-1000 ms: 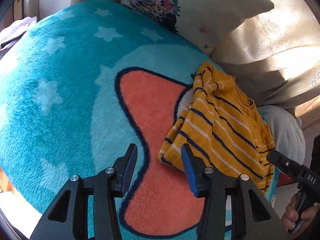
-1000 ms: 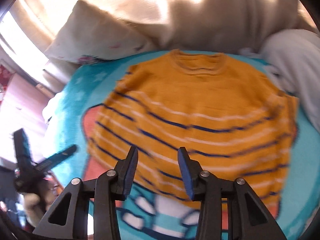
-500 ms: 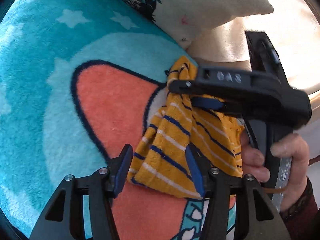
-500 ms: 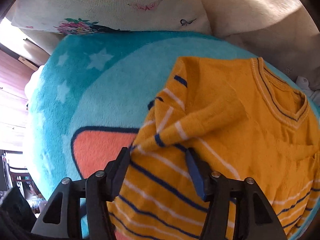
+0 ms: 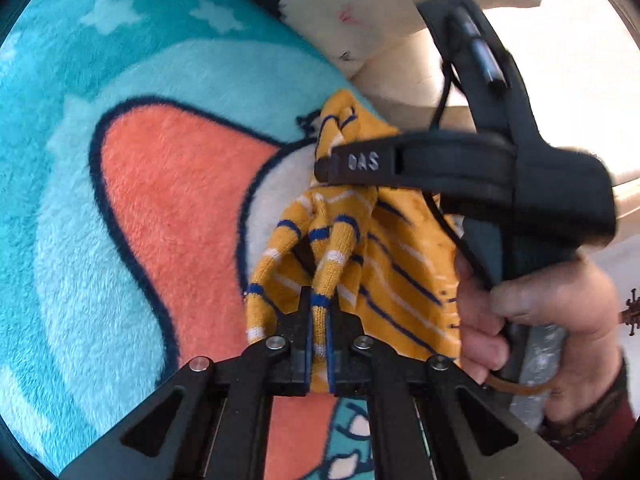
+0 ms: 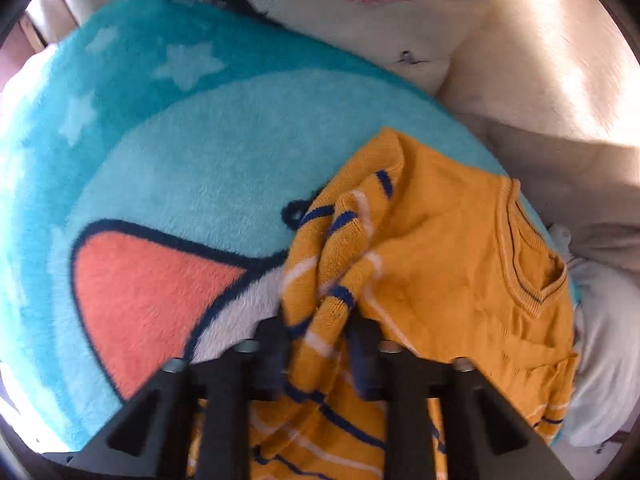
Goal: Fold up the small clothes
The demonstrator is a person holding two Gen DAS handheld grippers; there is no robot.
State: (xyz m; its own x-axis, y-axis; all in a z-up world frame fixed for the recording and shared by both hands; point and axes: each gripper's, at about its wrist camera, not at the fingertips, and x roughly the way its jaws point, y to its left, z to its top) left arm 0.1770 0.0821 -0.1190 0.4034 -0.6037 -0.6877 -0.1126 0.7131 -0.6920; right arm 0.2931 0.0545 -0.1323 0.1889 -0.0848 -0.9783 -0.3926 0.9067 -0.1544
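A small yellow sweater (image 6: pixel 452 248) with navy and white stripes lies on a fleece blanket (image 6: pixel 192 152) in turquoise and orange. My left gripper (image 5: pixel 318 336) is shut on a bunched fold of the sweater (image 5: pixel 384 264) at its lower left edge. My right gripper (image 6: pixel 318 356) is closed on a raised fold of the sweater's left side, further up; it also shows in the left wrist view (image 5: pixel 332 166), held by a hand. The neckline (image 6: pixel 524 264) points to the right.
A cream pillow (image 6: pixel 360 12) with a floral print lies beyond the blanket. Beige fabric (image 6: pixel 552 80) is at the back right. A pale grey cloth (image 6: pixel 600 340) lies right of the sweater. The blanket (image 5: pixel 140 200) spreads to the left.
Both grippers have gone from open to shut on the sweater's left edge. The fabric is now bunched and lifted between the jaws.
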